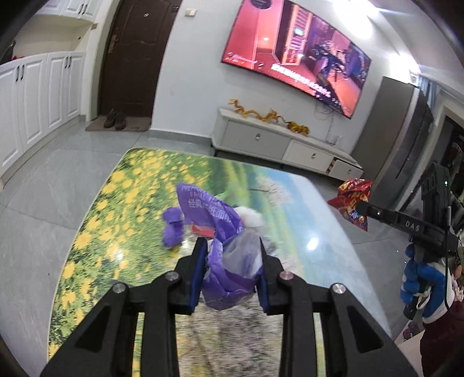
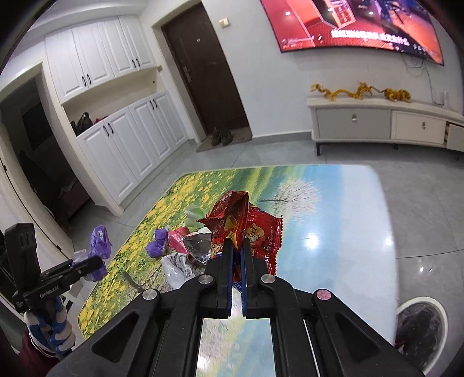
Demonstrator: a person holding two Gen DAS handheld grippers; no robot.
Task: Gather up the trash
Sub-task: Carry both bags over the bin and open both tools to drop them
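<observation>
My left gripper (image 1: 232, 246) is shut on a crumpled purple plastic wrapper (image 1: 223, 255) and holds it above the table; it also shows at the left of the right wrist view (image 2: 98, 246). My right gripper (image 2: 237, 243) is shut on a red snack wrapper (image 2: 246, 223), also seen from the left wrist view (image 1: 353, 200). On the flower-print table (image 2: 333, 232) lie a purple scrap (image 2: 158, 242), a small red packet (image 2: 179, 239), a silver foil wrapper (image 2: 198, 246) and a white plastic wrapper (image 2: 175, 268).
A white round bin (image 2: 420, 327) with a dark liner stands on the floor right of the table. A TV cabinet (image 2: 377, 121) and a wall TV (image 2: 348, 23) are beyond. White cupboards (image 2: 130, 139) and a dark door (image 2: 206, 72) are at the left.
</observation>
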